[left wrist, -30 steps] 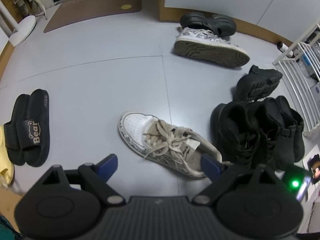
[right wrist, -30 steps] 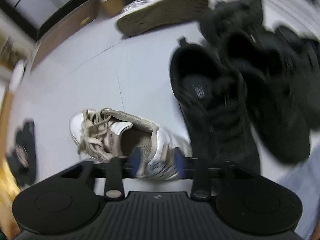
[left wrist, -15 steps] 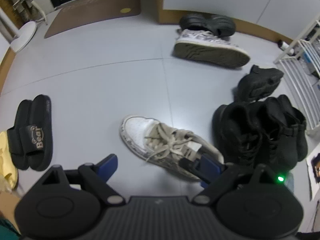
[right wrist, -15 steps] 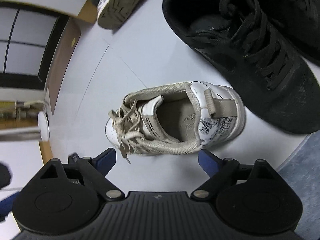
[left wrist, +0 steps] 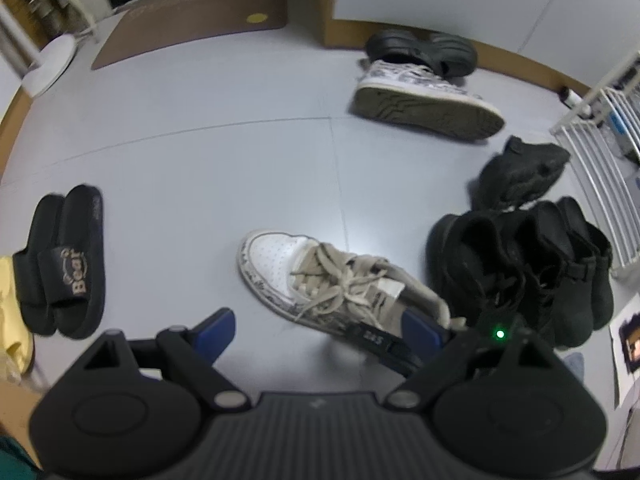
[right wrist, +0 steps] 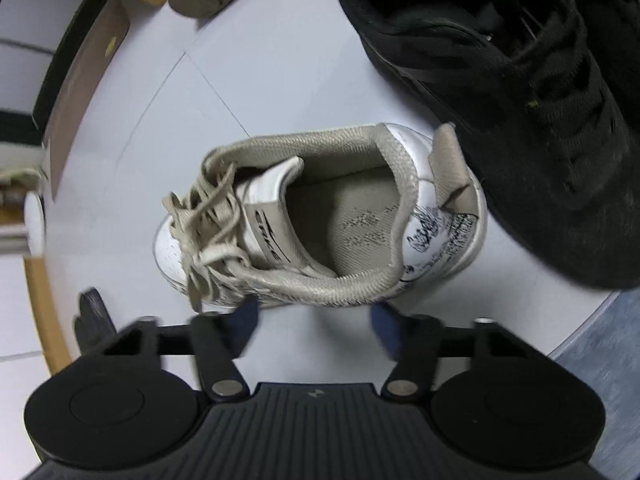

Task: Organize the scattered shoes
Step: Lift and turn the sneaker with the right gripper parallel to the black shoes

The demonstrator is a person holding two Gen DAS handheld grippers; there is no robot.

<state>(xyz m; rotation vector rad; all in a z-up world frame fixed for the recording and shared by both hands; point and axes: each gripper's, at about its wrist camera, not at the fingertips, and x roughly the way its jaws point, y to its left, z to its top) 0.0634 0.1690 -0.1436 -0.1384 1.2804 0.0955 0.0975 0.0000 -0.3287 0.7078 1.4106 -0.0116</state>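
Near the floor's middle, beside black shoes (right wrist: 520,100), the sneaker (right wrist: 320,216) lies upright; the right gripper (right wrist: 316,324) has just been narrowing (nothing clamped yet), the left gripper (left wrist: 320,328) wide.

Right fingers (right wrist: 244,320) motion-blurred; contact with white sneaker (right wrist: 320,216) unclear. Black sneaker (right wrist: 520,100) beyond them cut off at frame edge. Left finger (left wrist: 420,330) hides sneaker's heel.
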